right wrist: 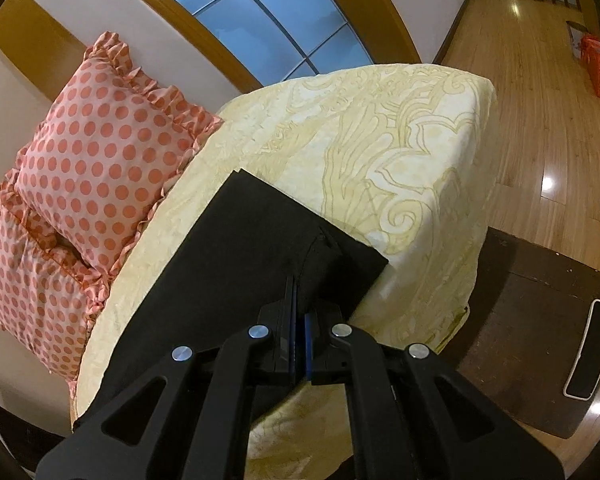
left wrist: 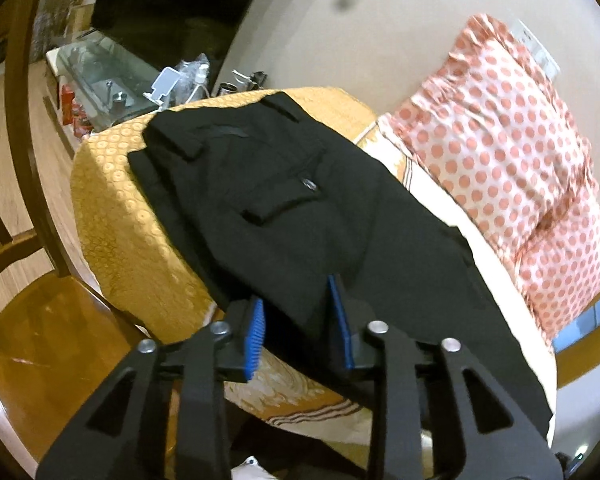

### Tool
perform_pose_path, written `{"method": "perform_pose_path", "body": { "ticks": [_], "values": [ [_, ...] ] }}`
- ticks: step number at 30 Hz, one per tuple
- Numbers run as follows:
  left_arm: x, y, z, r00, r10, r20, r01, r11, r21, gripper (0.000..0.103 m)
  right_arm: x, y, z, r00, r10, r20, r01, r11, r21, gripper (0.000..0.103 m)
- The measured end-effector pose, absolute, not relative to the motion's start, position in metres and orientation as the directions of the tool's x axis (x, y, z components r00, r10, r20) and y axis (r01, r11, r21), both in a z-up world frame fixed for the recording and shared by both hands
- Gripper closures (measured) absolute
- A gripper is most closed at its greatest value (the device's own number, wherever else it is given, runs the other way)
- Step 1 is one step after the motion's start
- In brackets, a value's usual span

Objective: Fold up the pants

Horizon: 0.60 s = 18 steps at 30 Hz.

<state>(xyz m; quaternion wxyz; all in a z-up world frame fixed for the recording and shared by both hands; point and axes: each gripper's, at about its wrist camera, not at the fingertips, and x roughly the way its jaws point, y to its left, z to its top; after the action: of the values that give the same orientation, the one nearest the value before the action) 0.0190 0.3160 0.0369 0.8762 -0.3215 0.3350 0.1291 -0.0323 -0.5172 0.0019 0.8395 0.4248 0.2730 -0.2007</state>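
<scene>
Black pants [left wrist: 284,208] lie flat along the yellow bed [left wrist: 112,216], waistband and buttoned back pocket at the far end in the left wrist view. My left gripper [left wrist: 298,304] is open, its blue pads on either side of the pants' near edge. In the right wrist view the leg end of the pants [right wrist: 260,248] lies on the cream bedcover [right wrist: 400,152]. My right gripper [right wrist: 300,308] is shut on the pants fabric near the hems, which puckers at the pinch.
Two pink polka-dot pillows [right wrist: 100,160] lie against the wall beside the pants; they also show in the left wrist view [left wrist: 500,152]. A wooden chair [left wrist: 28,240] stands left of the bed. A dark bedside table [right wrist: 540,328] with a phone [right wrist: 590,348] stands on the right. A cluttered glass table [left wrist: 112,76] stands beyond the bed.
</scene>
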Motion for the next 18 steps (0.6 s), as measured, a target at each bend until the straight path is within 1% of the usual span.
{"method": "perform_pose_path", "body": {
  "ticks": [3,4,6,7,9,11,14,16,17,18],
  "values": [
    [0.021,0.322,0.036,0.749,0.003,-0.663,-0.445,0.744,-0.498,0.072,-0.030,-0.517,0.008,0.782,-0.117,-0.613,0.557,0.574,0.601,0.100],
    [0.022,0.321,0.036,0.747,0.009,-0.665,-0.448,0.746,-0.493,0.079,-0.029,-0.518,0.008,0.782,-0.118,-0.612,0.557,0.574,0.601,0.100],
    [0.023,0.318,0.035,0.747,-0.008,-0.665,-0.436,0.749,-0.499,0.096,-0.028,-0.518,0.008,0.781,-0.118,-0.613,0.558,0.572,0.601,0.100],
    [0.022,0.315,0.036,0.744,0.002,-0.669,-0.440,0.755,-0.487,0.096,-0.028,-0.519,0.009,0.782,-0.120,-0.612,0.558,0.573,0.601,0.100],
    [0.016,0.308,0.037,0.739,0.035,-0.673,-0.448,0.771,-0.453,0.097,-0.029,-0.519,0.010,0.784,-0.128,-0.608,0.558,0.574,0.599,0.100],
    [0.013,0.307,0.032,0.728,0.035,-0.684,-0.457,0.768,-0.448,0.097,-0.029,-0.520,0.007,0.779,-0.135,-0.612,0.564,0.577,0.590,0.100],
    [0.013,0.309,0.026,0.733,0.034,-0.679,-0.455,0.766,-0.453,0.096,-0.026,-0.518,-0.001,0.763,-0.139,-0.632,0.582,0.575,0.576,0.100],
    [0.015,0.304,0.032,0.720,0.077,-0.690,-0.465,0.792,-0.396,0.090,-0.026,-0.516,-0.002,0.760,-0.152,-0.632,0.585,0.584,0.563,0.100],
    [0.015,0.303,0.034,0.716,0.091,-0.692,-0.468,0.798,-0.379,0.088,-0.027,-0.514,-0.002,0.759,-0.156,-0.632,0.585,0.589,0.557,0.100],
    [0.014,0.301,0.039,0.715,0.117,-0.689,-0.474,0.806,-0.354,0.083,-0.028,-0.514,-0.001,0.758,-0.157,-0.633,0.585,0.595,0.552,0.100]
  ]
}}
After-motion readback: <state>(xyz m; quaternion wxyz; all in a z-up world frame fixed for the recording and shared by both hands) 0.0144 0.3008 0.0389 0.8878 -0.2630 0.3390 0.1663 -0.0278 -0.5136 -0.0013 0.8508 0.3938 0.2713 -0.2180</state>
